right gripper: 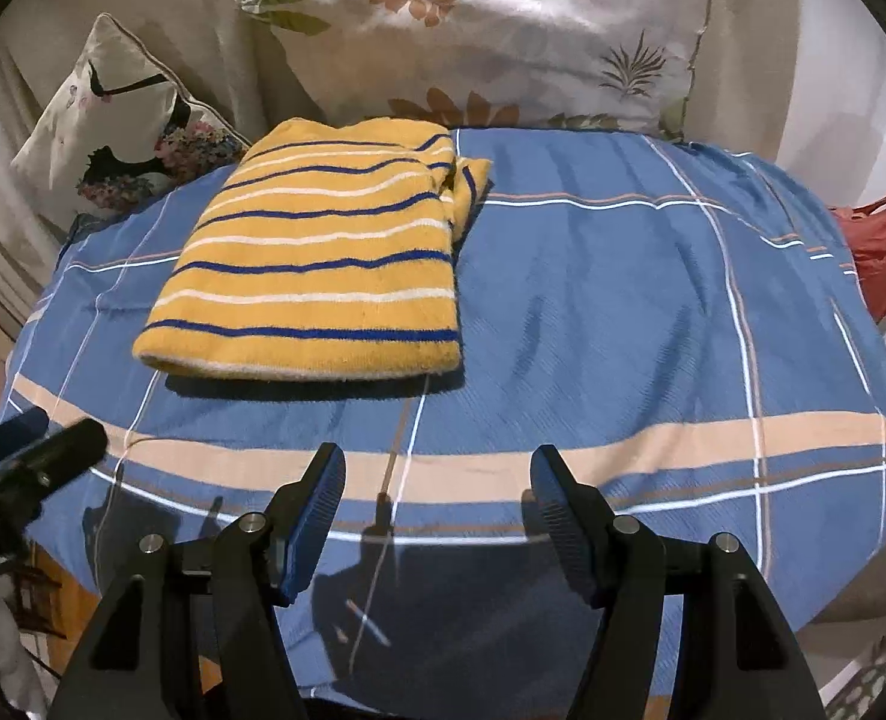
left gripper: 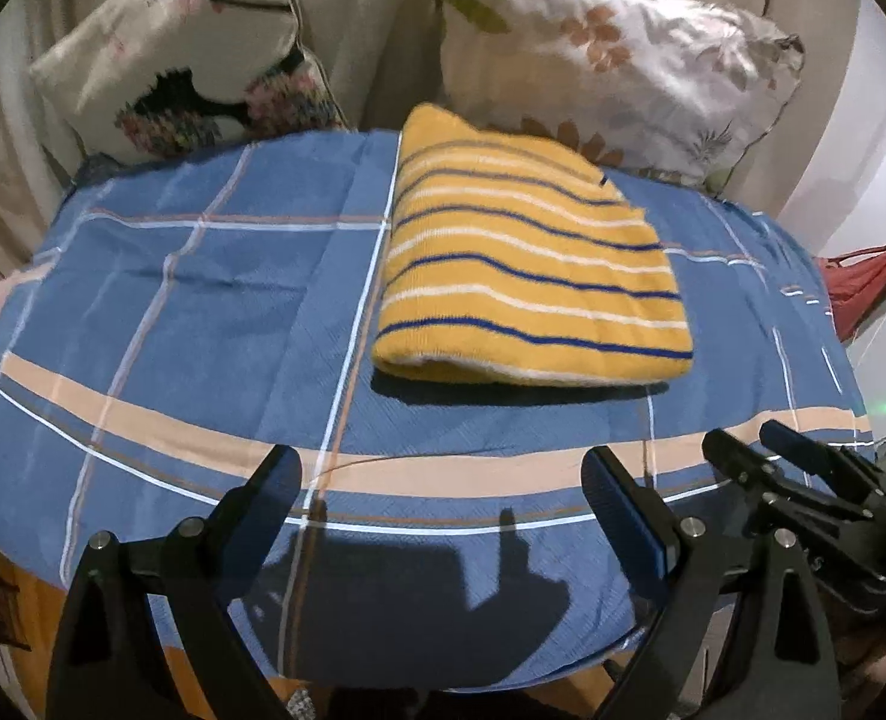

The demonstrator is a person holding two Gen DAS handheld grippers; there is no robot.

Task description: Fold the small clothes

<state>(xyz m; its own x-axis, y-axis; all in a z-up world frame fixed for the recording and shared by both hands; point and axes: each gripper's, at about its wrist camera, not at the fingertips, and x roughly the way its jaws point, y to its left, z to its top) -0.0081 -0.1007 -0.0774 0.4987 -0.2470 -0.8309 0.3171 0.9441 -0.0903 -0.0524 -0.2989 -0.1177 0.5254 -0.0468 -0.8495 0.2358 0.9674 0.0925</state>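
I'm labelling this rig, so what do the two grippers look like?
Both are black. The left gripper and right gripper each have two angular fingers with ribbed blue pads and silver screw heads at the joints. No sleeves or cables are visible.

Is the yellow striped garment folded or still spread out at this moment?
Folded. The yellow striped garment lies as a compact rectangle on the blue plaid cloth, doubled layers showing at its near edge. Both tongs, left and right, hang open, holding nothing.
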